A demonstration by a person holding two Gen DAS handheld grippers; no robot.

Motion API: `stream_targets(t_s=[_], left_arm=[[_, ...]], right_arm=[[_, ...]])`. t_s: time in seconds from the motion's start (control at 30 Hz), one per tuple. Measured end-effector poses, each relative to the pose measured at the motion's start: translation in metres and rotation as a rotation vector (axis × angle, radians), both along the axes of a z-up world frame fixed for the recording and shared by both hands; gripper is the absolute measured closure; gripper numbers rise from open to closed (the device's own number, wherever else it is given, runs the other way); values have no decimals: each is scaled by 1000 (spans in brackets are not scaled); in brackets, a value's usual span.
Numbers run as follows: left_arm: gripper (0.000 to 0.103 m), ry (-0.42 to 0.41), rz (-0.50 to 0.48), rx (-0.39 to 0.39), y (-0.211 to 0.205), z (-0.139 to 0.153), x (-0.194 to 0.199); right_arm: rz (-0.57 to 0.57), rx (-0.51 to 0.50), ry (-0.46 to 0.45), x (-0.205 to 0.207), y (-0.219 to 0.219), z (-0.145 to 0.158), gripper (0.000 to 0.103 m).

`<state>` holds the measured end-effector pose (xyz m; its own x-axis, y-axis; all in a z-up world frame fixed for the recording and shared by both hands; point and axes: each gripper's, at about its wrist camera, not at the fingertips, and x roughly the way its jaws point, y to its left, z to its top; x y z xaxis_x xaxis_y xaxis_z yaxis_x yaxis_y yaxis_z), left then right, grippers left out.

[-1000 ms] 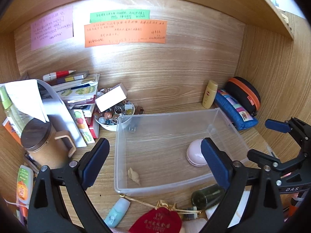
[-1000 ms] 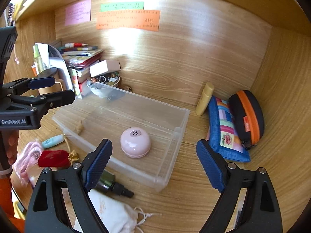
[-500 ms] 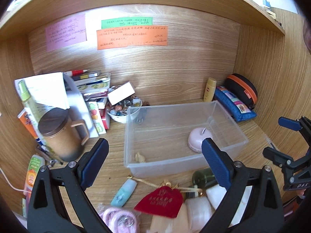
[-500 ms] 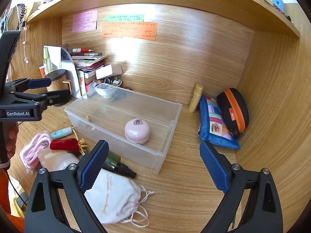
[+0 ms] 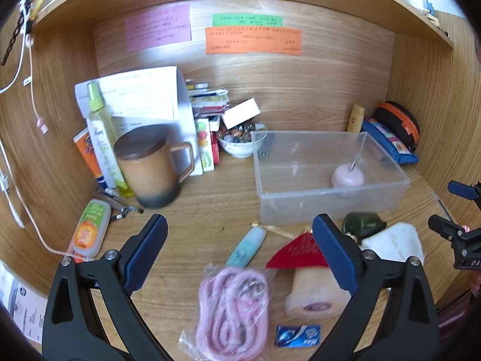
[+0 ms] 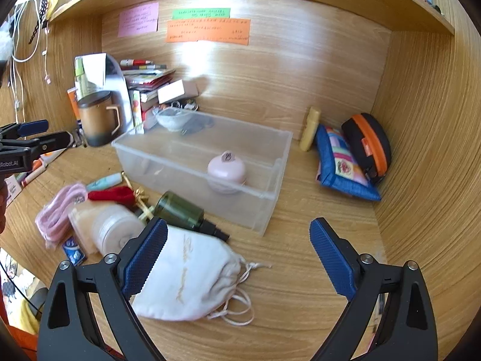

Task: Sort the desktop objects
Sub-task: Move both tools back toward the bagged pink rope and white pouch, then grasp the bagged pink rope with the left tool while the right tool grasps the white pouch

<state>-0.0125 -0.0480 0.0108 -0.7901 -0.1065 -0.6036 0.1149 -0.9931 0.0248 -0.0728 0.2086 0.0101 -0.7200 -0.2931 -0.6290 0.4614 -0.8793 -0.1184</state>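
Note:
A clear plastic bin [image 5: 402, 185] [image 6: 279, 150] sits mid-desk with a round pink case [image 5: 347, 177] [image 6: 227, 170] inside. In front of it lie a bagged pink cord [image 5: 233, 303] [image 6: 55, 210], a teal tube [image 5: 246, 246] [image 6: 103, 182], a red pouch [image 5: 296, 254] [image 6: 111, 195], a dark green bottle [image 5: 362, 224] [image 6: 180, 210], a white drawstring bag [image 5: 393, 245] [image 6: 186, 279], a peach pack [image 5: 312, 294] [image 6: 105, 228] and a blue sachet [image 5: 297, 335] [image 6: 73, 251]. My left gripper [image 5: 239, 255] is open and empty above these. My right gripper [image 6: 237, 254] is open and empty over the white bag.
A brown lidded mug [image 5: 148, 165] [image 6: 97, 121], spray bottle [image 5: 103, 132], books [image 5: 207, 120] and a bowl of beads [image 5: 240, 144] crowd the back left. A yellow tube [image 6: 309, 132], blue pouch [image 6: 339, 162] and black-orange case [image 6: 366, 144] sit at the back right.
Both grippers have pulled back from the bin and risen. More of the loose items at the desk's front now show. Both stay open.

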Motion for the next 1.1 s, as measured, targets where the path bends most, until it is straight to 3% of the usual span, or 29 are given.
stream_targets(t_s=[0.53, 1.1], left_arm=[[5, -146, 15, 7, -5, -54, 26], [5, -295, 35, 71, -18, -105, 8]], right_arm=[[23, 13, -116, 7, -16, -44, 8], [13, 72, -214, -10, -30, -85, 8]])
